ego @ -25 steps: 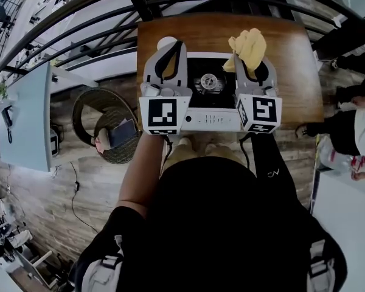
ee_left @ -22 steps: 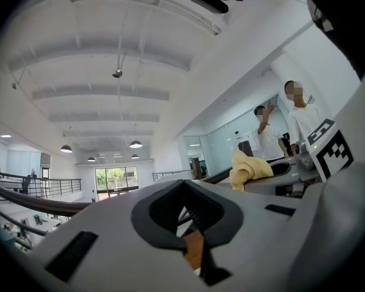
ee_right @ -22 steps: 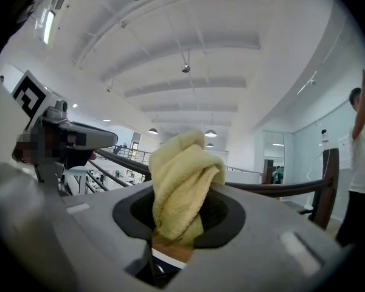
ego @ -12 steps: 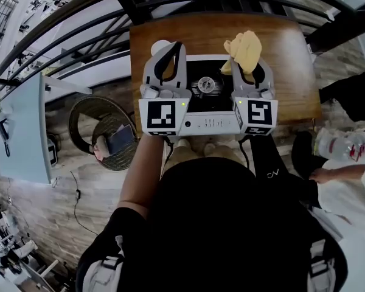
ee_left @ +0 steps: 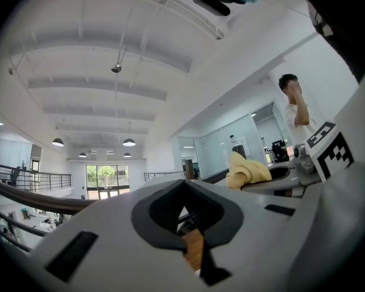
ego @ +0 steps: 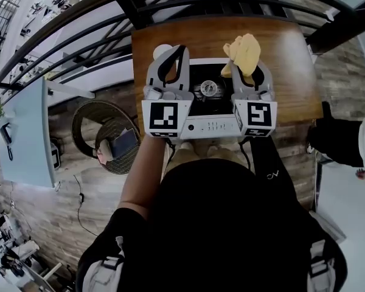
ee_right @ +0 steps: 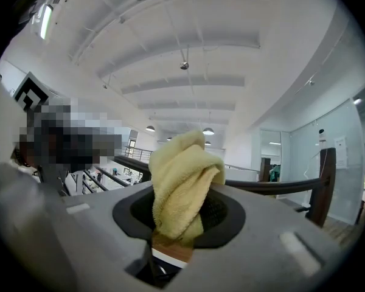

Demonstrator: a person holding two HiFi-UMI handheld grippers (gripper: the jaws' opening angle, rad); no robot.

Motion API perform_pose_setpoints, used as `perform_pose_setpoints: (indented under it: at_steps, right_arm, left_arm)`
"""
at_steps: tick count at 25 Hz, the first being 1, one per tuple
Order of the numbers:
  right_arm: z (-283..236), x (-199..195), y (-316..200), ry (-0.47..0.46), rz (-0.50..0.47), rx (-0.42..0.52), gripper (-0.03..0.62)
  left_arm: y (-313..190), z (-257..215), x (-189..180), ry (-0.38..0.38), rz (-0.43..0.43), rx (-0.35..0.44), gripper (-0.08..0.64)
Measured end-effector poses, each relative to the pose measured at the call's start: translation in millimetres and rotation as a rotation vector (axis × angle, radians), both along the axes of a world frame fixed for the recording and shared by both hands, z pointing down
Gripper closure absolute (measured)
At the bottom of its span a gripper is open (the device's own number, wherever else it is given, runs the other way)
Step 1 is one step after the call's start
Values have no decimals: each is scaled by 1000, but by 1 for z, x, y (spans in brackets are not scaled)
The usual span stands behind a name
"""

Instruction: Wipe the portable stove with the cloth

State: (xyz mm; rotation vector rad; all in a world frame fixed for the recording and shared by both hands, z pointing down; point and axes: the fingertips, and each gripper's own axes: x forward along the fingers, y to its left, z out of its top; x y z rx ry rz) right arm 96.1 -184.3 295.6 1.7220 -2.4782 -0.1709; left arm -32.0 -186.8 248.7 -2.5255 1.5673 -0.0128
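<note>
Centrally, the head view shows the portable stove [ego: 210, 125] on a wooden desk [ego: 292, 72], its round burner [ego: 208, 90] between the two claws.

- **Left claw** [ego: 173, 50]: sits over the stove's left side. In the left gripper view [ee_left: 185, 190] its tips meet with nothing held; only a sliver of desk shows through the gap behind them.
- **Right claw** [ego: 246, 66]: sits over the stove's right side. It is clamped on a bunched yellow cloth [ego: 244, 50], which stands proud of the jaw tips in the right gripper view [ee_right: 182, 181]. Both gripper views look up towards the ceiling, so the cloth appears to be raised off the stove top. Whether it touches anywhere cannot be told.

Wiping seems not yet begun.

**Hazards, as judgement:**
- Only the lower fold of the cloth is pinched, so drag across the metal could pull it free.
- The loose bunch could catch on the burner's raised parts.
- The stove may slide on the smooth desk under a sideways stroke, because the left claw is not bracing it.
- Lowering the right claw tip-first would put the hard jaws, rather than the cloth, against the surface.
</note>
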Motion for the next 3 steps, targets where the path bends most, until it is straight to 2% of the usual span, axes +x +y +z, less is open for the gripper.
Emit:
perform_pose_setpoints:
  at_steps: [3]
  right_arm:
    - [2, 1, -2, 0, 2, -1, 472]
  left_arm:
    - [-3, 0, 1, -5, 1, -3, 552]
